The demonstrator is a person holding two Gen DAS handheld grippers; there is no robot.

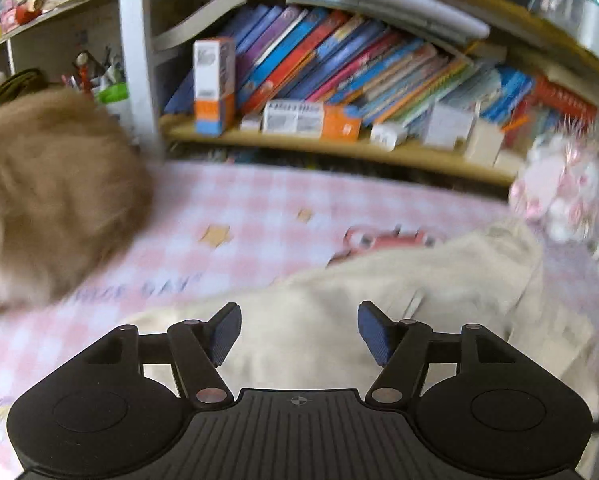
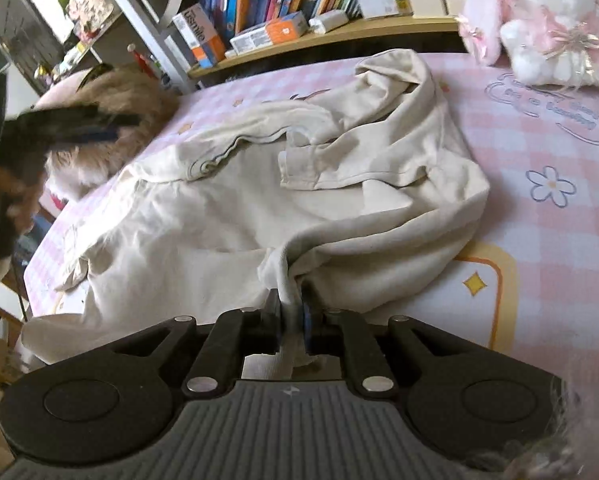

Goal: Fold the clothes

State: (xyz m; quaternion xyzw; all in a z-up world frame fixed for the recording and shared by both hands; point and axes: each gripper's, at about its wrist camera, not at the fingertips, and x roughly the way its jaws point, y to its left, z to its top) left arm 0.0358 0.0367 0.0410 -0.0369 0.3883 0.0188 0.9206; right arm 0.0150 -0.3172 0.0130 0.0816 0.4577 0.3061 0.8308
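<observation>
A cream garment (image 2: 259, 200) lies crumpled on the pink checked table cover (image 2: 539, 220). My right gripper (image 2: 291, 312) is shut on a fold of the garment's near edge, with cloth bunched between the pads. In the left wrist view the garment (image 1: 379, 300) lies under and ahead of my left gripper (image 1: 299, 332), which is open and empty above the cloth. The left gripper also shows blurred at the far left of the right wrist view (image 2: 67, 128).
A brown furry plush (image 1: 47, 200) lies on the table's left. A pink and white bunny plush (image 2: 547, 28) sits at the back right. A bookshelf with books and boxes (image 1: 339, 80) stands behind the table. The table's left edge (image 2: 39, 264) drops off near a chair.
</observation>
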